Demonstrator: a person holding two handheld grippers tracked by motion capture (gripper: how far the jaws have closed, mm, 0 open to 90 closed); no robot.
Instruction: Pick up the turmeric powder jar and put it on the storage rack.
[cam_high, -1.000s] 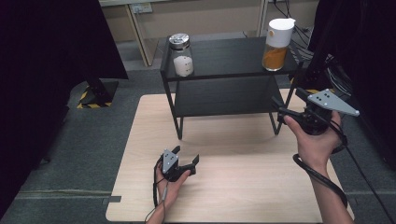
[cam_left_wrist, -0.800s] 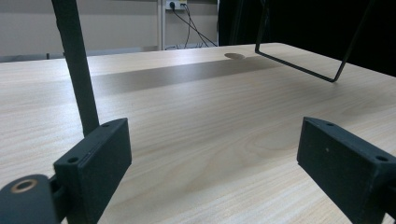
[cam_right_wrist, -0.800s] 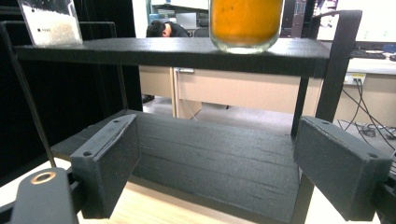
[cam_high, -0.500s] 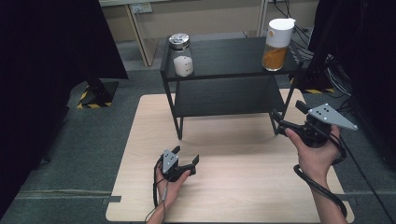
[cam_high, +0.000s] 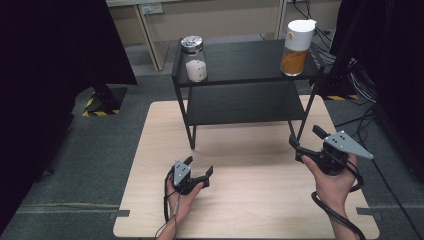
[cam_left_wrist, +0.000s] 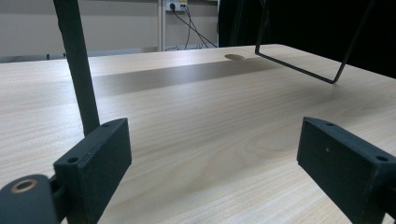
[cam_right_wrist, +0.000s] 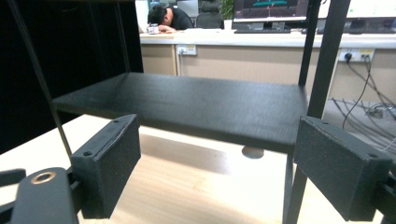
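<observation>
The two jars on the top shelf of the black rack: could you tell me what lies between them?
Nothing: in the high view the top shelf is bare between the glass jar and the orange-filled jar.

A pale wooden tabletop is seen on a grey floor. A black two-tier shelf is stood on the tabletop's far half, its legs set near the far edge and about midway across. On the shelf's top tier, a glass jar with a metal lid is placed at the left end and a container with orange contents and a white lid at the right end, well apart. The lower tier is left bare. The left gripper is rested on the tabletop near the near edge, left of centre, jaws spread.
</observation>
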